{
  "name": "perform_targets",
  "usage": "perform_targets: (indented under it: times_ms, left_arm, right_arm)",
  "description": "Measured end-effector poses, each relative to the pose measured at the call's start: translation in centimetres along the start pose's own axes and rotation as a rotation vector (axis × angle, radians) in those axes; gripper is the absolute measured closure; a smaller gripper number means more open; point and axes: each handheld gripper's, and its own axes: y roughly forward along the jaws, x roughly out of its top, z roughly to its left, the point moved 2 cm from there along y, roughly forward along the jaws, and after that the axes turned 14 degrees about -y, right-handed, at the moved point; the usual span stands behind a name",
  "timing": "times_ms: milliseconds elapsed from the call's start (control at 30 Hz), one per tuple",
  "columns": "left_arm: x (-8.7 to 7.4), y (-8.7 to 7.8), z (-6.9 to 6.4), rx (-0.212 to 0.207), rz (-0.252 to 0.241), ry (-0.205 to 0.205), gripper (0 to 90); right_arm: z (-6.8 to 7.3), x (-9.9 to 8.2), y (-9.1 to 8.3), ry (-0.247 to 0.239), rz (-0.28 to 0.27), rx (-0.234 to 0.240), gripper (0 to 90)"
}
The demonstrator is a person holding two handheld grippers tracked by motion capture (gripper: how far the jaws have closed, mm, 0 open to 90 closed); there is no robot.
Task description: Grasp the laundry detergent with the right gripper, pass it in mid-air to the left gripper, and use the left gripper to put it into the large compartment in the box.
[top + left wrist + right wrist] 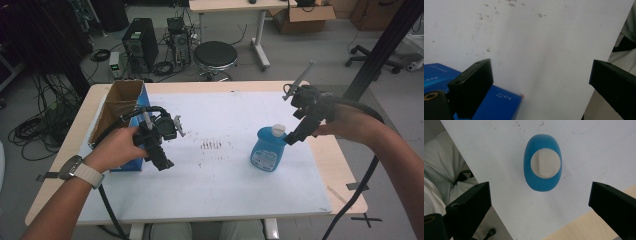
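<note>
Desk covered by a white sheet, blue box stood open at the left edge, blue bottle upright right of centre, right tool held just above its cap, jaws wide apart, left tool beside the box, also spread, nothing gripped

The person's left forearm comes in from the bottom left, a watch with a pale strap on the wrist. The left hand grips the left gripper, held low with its jaws angled down and to the right; in the left gripper view the jaws stand wide apart. The right forearm enters from the right edge. The right hand holds the right gripper raised, tipped down and leftward, jaws spread wide with nothing between them.
</note>
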Motion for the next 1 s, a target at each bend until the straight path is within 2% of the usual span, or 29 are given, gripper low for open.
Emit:
perform_targets:
  times_ms: [400, 500, 800, 1000]
  left_arm:
    - [0.0, 0.3, 0.0, -0.003, 0.004, -0.003, 5.8]
    - [0.1, 0.4, -0.1, -0.002, 0.006, 0.0, 5.7]
    - [0.2, 0.4, -0.1, -0.002, 0.006, 0.0, 5.6]
    - [0.2, 0.5, -0.2, -0.004, 0.007, -0.003, 5.7]
  right_arm:
    - [0.3, -2.8, 2.0, 0.04, -0.058, 0.0, 4.8]
    - [0.3, -3.5, 2.6, 0.059, -0.089, -0.003, 4.5]
    - [0.6, -4.2, 3.6, 0.05, -0.135, -0.038, 4.2]
    - [1.0, -4.8, 4.4, 0.053, -0.192, -0.06, 4.2]
